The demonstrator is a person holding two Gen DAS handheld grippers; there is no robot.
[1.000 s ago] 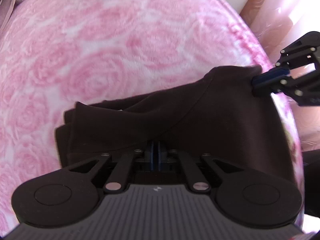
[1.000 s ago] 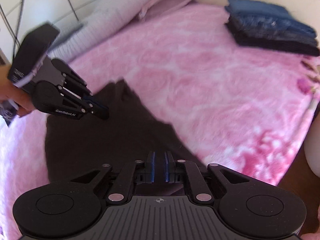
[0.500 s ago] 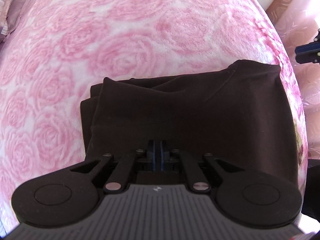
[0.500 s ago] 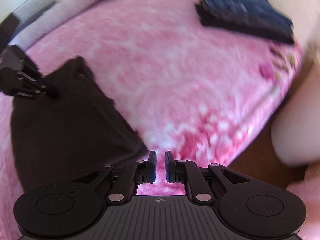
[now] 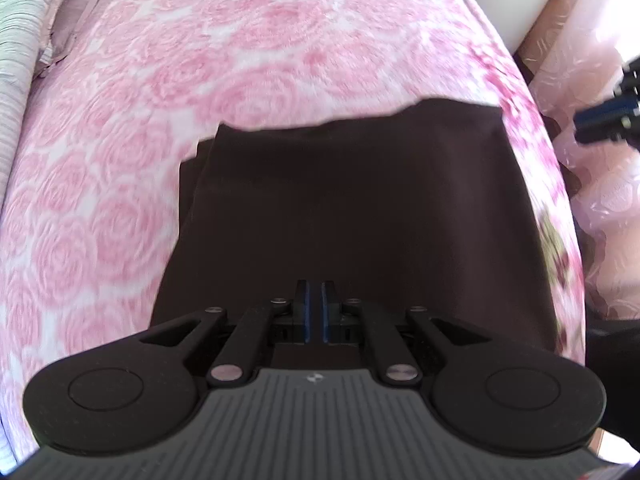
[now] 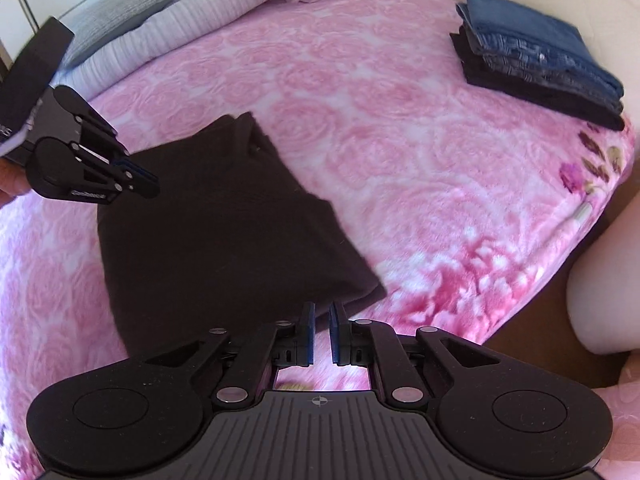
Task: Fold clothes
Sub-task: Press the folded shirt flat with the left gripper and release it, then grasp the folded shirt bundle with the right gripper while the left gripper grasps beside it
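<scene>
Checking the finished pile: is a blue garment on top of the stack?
Yes, the stack is topped by a folded blue garment over darker ones.

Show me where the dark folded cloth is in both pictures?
Left wrist view: the dark folded cloth fills the middle, just beyond the left tool.
Right wrist view: it lies left of centre, beside the right tool.
Shared landmark: the pink rose blanket under it.
</scene>
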